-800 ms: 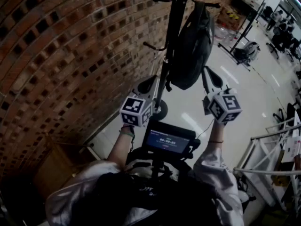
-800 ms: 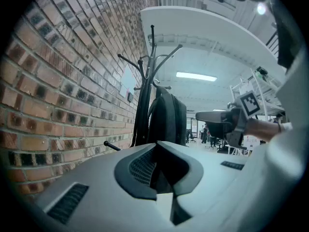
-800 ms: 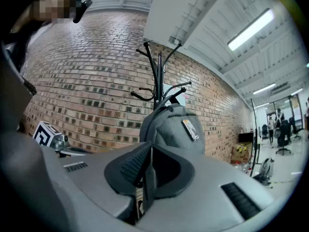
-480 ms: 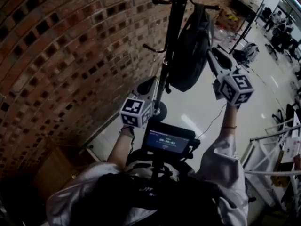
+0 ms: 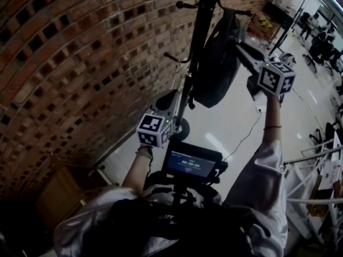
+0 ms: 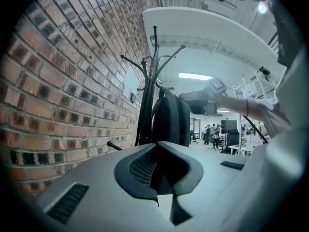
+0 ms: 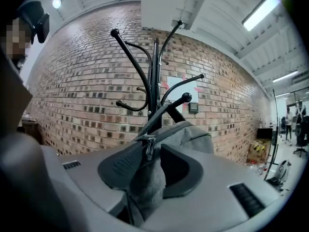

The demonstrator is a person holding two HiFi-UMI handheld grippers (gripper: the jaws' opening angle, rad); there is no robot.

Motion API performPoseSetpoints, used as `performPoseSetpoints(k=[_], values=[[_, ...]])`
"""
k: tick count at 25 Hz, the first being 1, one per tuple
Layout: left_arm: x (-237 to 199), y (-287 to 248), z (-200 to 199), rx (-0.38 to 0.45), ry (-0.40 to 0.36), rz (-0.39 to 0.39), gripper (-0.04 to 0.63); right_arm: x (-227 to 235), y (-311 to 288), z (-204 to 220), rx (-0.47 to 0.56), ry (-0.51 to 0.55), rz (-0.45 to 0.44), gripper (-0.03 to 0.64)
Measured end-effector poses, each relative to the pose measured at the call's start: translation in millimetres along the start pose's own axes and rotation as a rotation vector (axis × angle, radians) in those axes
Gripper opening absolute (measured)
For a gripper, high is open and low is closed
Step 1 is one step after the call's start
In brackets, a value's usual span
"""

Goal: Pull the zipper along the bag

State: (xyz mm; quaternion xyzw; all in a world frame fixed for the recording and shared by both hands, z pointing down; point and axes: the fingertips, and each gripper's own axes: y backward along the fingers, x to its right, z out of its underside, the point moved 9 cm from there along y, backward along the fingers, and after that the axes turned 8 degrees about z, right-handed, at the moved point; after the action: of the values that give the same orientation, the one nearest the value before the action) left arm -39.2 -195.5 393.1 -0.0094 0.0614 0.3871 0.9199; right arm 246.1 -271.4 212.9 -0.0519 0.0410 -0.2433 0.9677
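A dark grey backpack (image 5: 217, 63) hangs from a black coat rack (image 5: 195, 47) beside the brick wall. My right gripper (image 5: 239, 48) is raised against the bag's upper right side. In the right gripper view its jaws stand wide, with the bag's grey top (image 7: 186, 134) and the metal zipper pull (image 7: 149, 149) lying between them at the right gripper (image 7: 154, 164); I see no squeeze on the fabric. My left gripper (image 5: 169, 97) hangs low near the rack's base, shut and empty. The left gripper (image 6: 157, 146) faces the backpack (image 6: 170, 122) from a distance.
A curved brick wall (image 5: 80, 52) runs along the left. A small monitor (image 5: 192, 162) sits on the rig at my chest. White metal frames (image 5: 313, 170) stand at the right. People and chairs (image 5: 321, 36) are far off across the shiny floor.
My right gripper has risen and moved up to the backpack's top. The left gripper has stayed about where it was.
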Motion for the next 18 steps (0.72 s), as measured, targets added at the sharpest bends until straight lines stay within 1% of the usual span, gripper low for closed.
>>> performPoseSetpoints(k=[4,6,9,12,16,18], values=[[-3,2,2,0.002,0.012,-0.017,0.006,-4,-9,-5,-0.050,0.046,-0.010,0.127],[-3,2,2,0.005,0.018,-0.021,0.006,-6,-9,-6,-0.071,0.067,-0.016,0.093],[-1,1,1,0.008,0.031,-0.017,0.006,-9,-4,-10,-0.082,0.127,0.016,0.081],[-3,-1,5,0.002,0.002,-0.008,0.007,-10,1,-16,-0.085,0.157,0.046,0.040],[-1,-2,4,0.004,0.000,-0.002,0.006,-9,4,-26,-0.108,0.174,0.044,0.035],[1,-3,4,0.008,0.006,0.000,0.006,-12,2,-29,-0.116,0.222,0.054,0.034]])
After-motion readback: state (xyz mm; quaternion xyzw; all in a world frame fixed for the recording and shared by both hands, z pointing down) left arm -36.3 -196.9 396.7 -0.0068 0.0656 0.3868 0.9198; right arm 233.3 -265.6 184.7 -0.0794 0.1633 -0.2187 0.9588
